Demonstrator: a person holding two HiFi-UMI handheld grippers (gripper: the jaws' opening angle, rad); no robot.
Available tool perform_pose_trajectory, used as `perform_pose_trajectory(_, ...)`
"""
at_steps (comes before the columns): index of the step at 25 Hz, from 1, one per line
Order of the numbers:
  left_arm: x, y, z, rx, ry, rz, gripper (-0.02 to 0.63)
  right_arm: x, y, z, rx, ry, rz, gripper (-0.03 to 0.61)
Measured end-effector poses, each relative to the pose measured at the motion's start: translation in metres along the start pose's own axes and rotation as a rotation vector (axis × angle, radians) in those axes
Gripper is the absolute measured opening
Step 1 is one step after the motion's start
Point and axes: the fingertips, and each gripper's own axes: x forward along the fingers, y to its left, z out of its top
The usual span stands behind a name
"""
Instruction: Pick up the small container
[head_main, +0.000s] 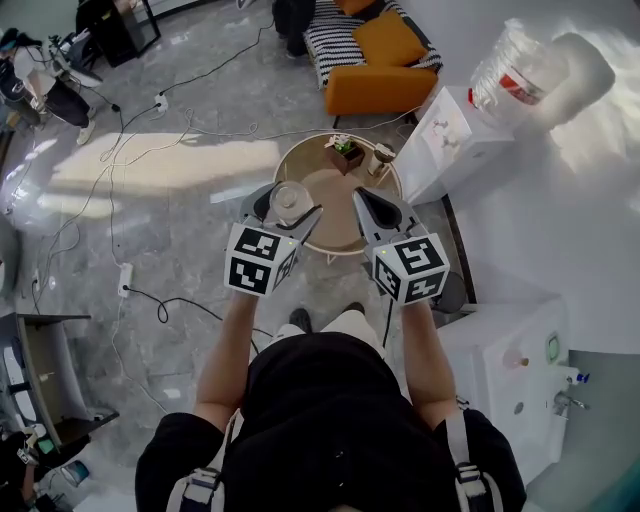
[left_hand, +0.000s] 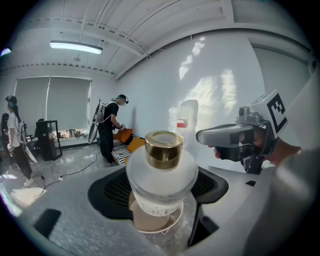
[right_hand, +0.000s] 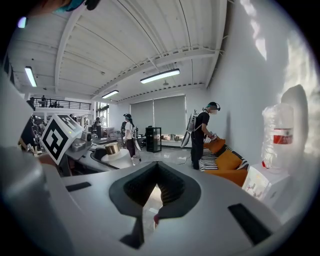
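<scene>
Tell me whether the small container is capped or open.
Capped. A gold cap sits on the neck of the frosted white container, held upright between the left gripper's jaws.

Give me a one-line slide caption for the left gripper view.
Left gripper shut on the small container, a frosted white jar with a gold cap, held above the round table.

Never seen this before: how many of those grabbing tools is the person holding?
2. The left gripper, at the head view's left, has its jaws around the small container; the right gripper beside it holds nothing.
</scene>
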Motion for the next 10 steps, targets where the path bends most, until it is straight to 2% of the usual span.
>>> perform_pose_trajectory(10, 0.0010, 0.0061, -0.0005, 0.004, 0.002, 0.001, 0.345, 0.0032, -0.0037, -0.0011, 0.003, -0.001, -0.019, 0.003)
